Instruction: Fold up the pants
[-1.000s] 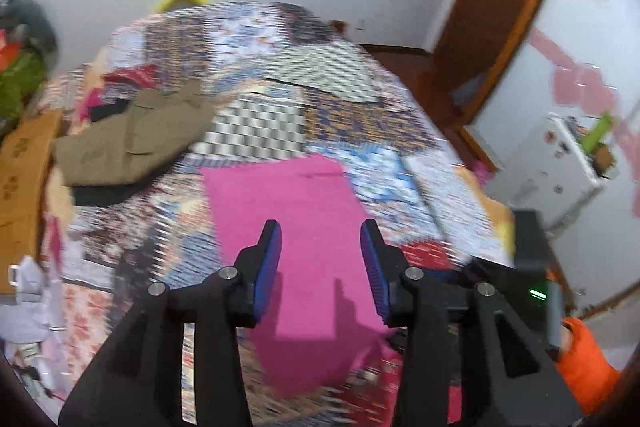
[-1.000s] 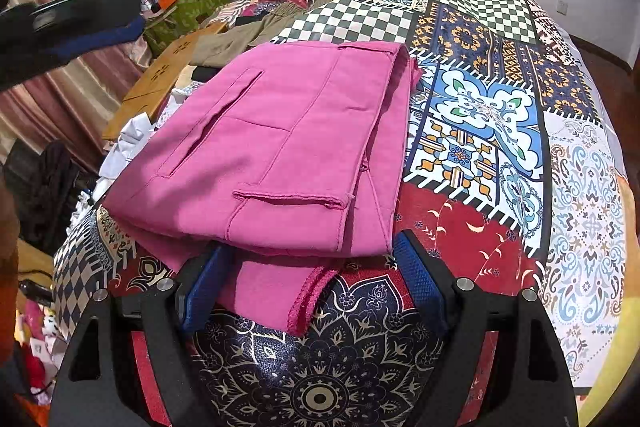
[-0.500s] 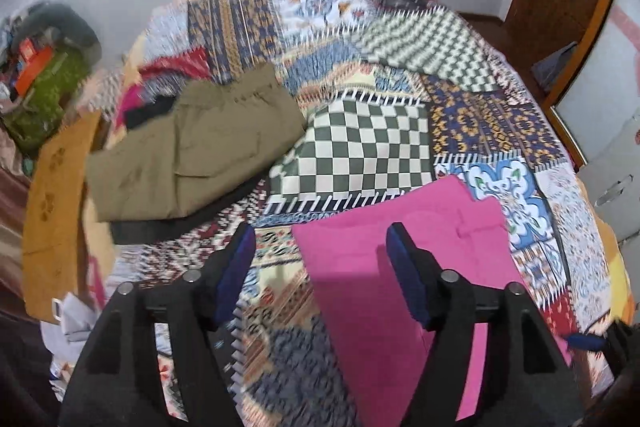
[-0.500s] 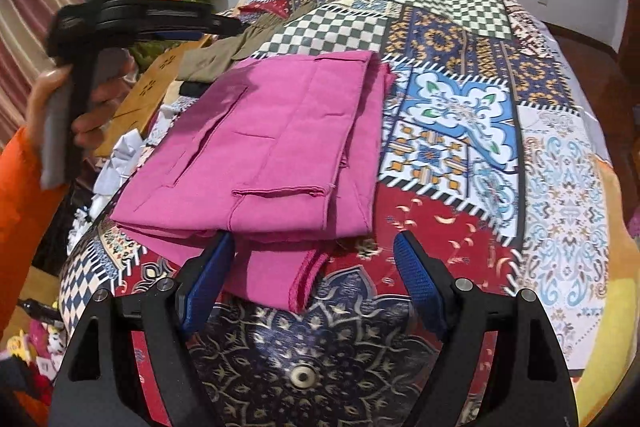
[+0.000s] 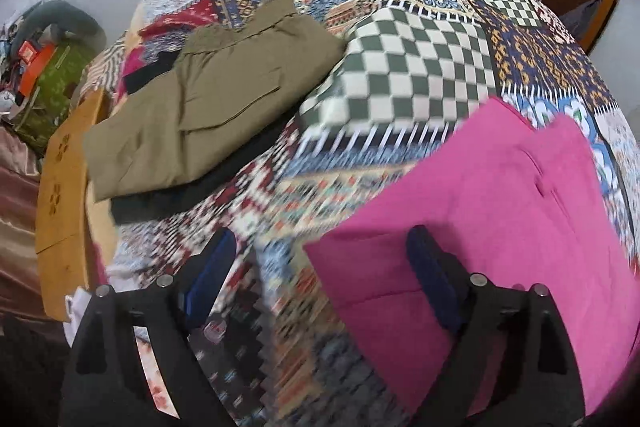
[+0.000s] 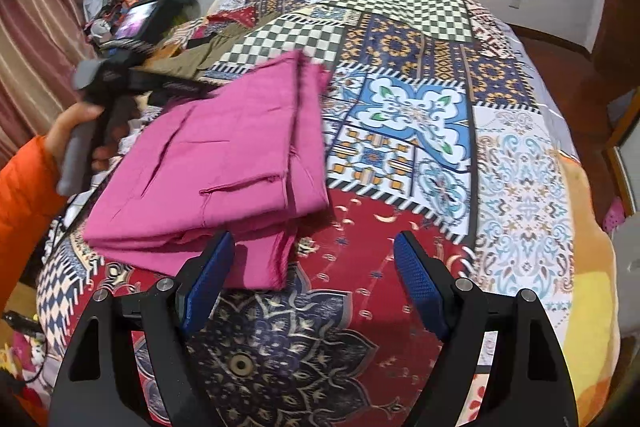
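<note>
Folded pink pants [image 5: 492,211] lie on the patchwork bedspread [image 5: 416,67]; they also show in the right wrist view [image 6: 224,163]. My left gripper [image 5: 320,267] is open and empty, low over the pants' left edge, its right finger over the pink cloth. My right gripper [image 6: 314,263] is open and empty, just off the pants' near right corner. The left gripper held in a hand shows in the right wrist view [image 6: 160,83] at the pants' far left side.
Folded olive pants [image 5: 212,99] lie on a dark garment [image 5: 192,195] at the bed's far left. A brown board [image 5: 64,187] and a cluttered pile [image 5: 40,59] sit left of the bed. A wooden door [image 6: 616,7] is at right.
My left gripper has swung left and dropped to the pants' left edge, opening wider. My right gripper has drawn back slightly and shifted right; the pants now lie left of its centre.
</note>
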Demonstrator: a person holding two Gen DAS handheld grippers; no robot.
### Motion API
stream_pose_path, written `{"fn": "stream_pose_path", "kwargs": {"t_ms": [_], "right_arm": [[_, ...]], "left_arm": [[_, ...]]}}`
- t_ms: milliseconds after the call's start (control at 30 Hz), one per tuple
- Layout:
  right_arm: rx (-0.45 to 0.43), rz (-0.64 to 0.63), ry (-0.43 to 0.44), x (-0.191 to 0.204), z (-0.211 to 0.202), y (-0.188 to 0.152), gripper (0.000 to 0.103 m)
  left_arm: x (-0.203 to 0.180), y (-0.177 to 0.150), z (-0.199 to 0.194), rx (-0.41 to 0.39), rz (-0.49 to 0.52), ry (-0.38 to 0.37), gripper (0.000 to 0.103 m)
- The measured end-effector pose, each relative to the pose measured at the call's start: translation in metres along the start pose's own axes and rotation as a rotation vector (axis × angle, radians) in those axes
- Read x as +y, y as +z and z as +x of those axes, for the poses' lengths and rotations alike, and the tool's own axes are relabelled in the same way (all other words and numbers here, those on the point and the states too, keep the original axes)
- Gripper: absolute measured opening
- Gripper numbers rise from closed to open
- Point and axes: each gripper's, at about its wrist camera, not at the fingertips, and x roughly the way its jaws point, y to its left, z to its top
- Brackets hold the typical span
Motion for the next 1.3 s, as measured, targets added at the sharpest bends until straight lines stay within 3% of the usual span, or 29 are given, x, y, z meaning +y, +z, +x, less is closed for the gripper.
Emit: {"fn": "stream_pose_path", "kwargs": {"t_ms": [133,300,500,600,700,800,900,967,1100,1300], "right_arm": [[-0.025,0.038,0.001,-0.007,-0.012,-0.003,0.079],[-0.061,0.048,0.016,-0.003,-0.028,-0.001,0.079],[-0.073,-0.006,0.052,0.021,-0.028,0.002,0.079],[-0.067,-0.030,0.061,0.032,-0.018,0.003,0.076],[-0.048,-0.028,0.063,0.035,-0.006,0.010,0.066],[-0.058,-0.044,0.022,0.034,0.001,0.018,0.063],[-0.005,-0.051,-0.005,0.024,0.019,0.022,0.047],[0.041,-0.033,0.034,0.015,0.031,0.017,0.038],[0.039,-0.001,0.091,0.004,0.032,0.012,0.038],[0.046,-0.034,0.071,0.008,0.023,0.014,0.038]], "left_arm": [[0.020,-0.037,-0.021,-0.002,-0.023,-0.008,0.088],[0.041,-0.084,-0.046,0.009,-0.102,-0.085,0.088],[0.031,-0.129,-0.078,-0.036,-0.124,-0.119,0.088],[0.024,-0.135,-0.091,-0.078,-0.123,-0.098,0.087],[0.021,-0.136,-0.099,-0.119,-0.102,-0.065,0.087],[0.022,-0.136,-0.088,-0.097,-0.076,-0.026,0.087],[0.032,-0.142,-0.078,-0.081,-0.102,-0.038,0.087],[0.040,-0.146,-0.076,-0.071,-0.144,-0.064,0.087],[0.042,-0.153,-0.076,-0.066,-0.156,-0.050,0.087],[0.050,-0.150,-0.092,-0.096,-0.149,0.010,0.081]]}}
